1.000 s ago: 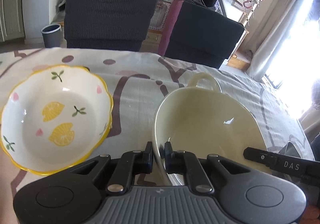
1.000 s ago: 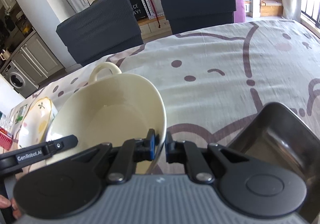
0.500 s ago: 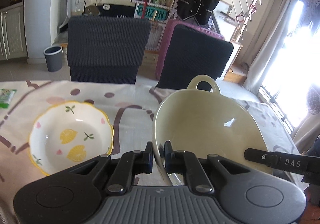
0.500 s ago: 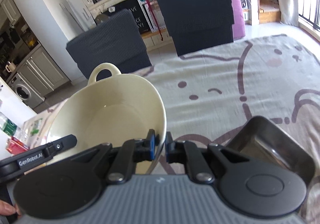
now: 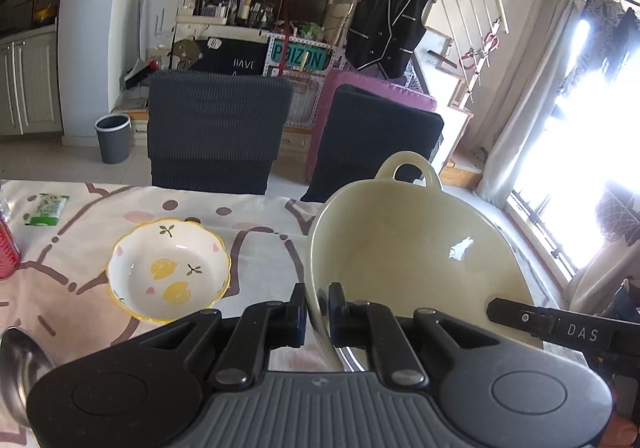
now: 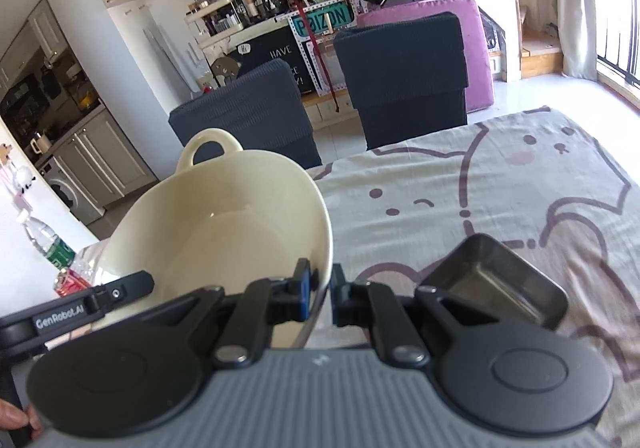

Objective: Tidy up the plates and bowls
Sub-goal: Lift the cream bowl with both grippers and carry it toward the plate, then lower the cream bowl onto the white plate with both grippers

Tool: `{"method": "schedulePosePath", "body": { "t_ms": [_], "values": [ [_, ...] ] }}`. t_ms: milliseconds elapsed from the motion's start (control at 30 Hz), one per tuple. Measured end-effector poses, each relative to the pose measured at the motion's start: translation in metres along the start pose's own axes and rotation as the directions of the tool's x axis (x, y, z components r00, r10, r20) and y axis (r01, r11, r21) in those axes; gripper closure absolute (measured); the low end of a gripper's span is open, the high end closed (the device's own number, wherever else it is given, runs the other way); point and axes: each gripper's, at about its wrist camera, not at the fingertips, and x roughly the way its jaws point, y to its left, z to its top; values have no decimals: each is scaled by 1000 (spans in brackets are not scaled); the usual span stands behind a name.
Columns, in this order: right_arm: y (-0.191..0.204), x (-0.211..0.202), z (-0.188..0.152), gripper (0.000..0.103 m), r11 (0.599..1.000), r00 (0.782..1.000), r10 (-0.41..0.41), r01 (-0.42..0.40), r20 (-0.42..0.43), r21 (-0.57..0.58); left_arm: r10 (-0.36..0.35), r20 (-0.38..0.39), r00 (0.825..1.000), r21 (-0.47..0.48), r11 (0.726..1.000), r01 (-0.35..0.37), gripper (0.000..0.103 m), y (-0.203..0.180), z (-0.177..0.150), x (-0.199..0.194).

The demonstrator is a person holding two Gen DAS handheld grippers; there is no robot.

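Presently both grippers are gripping the cream handled bowl [image 5: 416, 248] above the patterned tablecloth [image 6: 500, 184]: the left gripper [image 5: 318, 314] is clamping its left rim, the right gripper [image 6: 320, 298] its right rim. The lemon-print bowl [image 5: 168, 268] is sitting left, the steel tray [image 6: 496, 284] right.

big bowl [image 5: 412, 248]: plain cream
small bowl [image 5: 170, 268]: white, yellow rim, lemons, green leaves, pink spots
tray [image 6: 496, 286]: grey metal
cloth on the surface [image 6: 500, 184]: pale beige, brown outlines, pink blushes
chairs [image 5: 218, 132]: dark ribbed grey
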Motion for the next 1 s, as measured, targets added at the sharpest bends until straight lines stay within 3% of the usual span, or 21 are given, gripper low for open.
{"method": "schedulePosePath", "body": {
  "t_ms": [233, 600, 1000],
  "values": [
    [7, -42, -14, 92, 1000, 1000, -1, 1, 28, -18, -11, 31, 999, -36, 999, 12, 92, -3, -11, -40],
    [31, -94, -53, 91, 999, 997, 44, -43, 60, -27, 16, 51, 999, 4, 1000, -17, 91, 11, -39, -107],
    [68, -92, -106, 91, 995, 995, 99, -100, -11, -29, 94, 24, 995, -31, 995, -93, 92, 60, -81, -144]
  ]
}}
